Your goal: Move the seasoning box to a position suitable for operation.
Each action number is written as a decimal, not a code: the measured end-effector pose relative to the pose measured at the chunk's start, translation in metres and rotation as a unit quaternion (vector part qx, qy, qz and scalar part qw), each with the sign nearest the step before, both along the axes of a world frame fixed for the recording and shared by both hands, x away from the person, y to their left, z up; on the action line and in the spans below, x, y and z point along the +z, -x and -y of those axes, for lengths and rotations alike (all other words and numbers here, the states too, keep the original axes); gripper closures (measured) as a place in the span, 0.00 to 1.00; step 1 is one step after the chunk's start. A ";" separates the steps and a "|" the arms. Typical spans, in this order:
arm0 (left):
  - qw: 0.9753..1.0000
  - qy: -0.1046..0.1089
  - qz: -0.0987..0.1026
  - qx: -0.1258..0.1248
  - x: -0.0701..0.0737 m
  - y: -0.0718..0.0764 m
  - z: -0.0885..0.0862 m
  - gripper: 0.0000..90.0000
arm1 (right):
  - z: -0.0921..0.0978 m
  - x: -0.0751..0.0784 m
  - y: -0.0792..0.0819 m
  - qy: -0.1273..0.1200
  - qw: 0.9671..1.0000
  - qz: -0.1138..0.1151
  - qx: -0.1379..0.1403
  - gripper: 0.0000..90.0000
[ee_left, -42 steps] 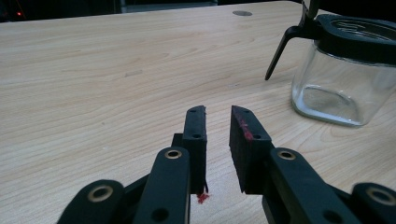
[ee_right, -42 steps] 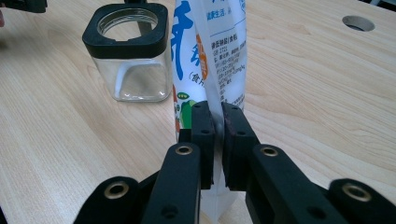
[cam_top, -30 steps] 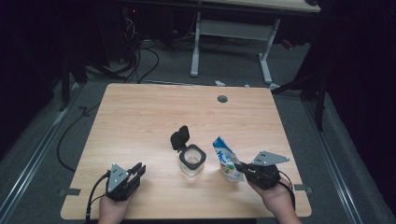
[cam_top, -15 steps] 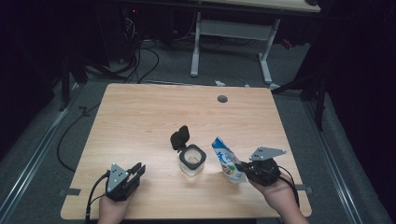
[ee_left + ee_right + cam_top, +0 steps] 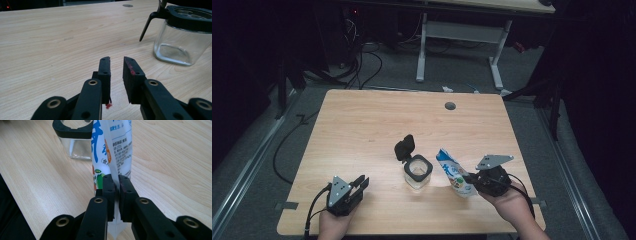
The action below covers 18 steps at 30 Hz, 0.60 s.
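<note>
Wooden table [image 5: 362, 130] in dark room | our right gripper [image 5: 471, 179] clamps pouch [image 5: 454, 174], lower right | glass jar [image 5: 417, 172] centre | our left gripper [image 5: 358, 183] slightly parted, holding nothing, lower left

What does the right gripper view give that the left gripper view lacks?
Right gripper view: the right tool pinching a white and blue printed plastic pouch at its lower end, small print legible. Left gripper view: the left tool with jaws apart and empty, red smears on one pad, plus the jar's flipped-up black lid arm. Both: the clear square glass jar with black rim on the light wooden table.
</note>
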<state>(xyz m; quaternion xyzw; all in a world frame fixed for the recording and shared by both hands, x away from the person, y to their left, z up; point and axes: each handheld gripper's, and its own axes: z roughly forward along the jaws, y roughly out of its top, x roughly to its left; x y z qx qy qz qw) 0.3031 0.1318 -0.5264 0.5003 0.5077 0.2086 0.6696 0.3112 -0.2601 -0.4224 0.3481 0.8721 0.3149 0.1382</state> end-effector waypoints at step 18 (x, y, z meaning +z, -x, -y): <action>1.000 0.003 0.000 -0.001 0.000 0.000 0.000 0.85 | -0.010 0.008 -0.009 0.029 0.999 -0.022 0.021 0.95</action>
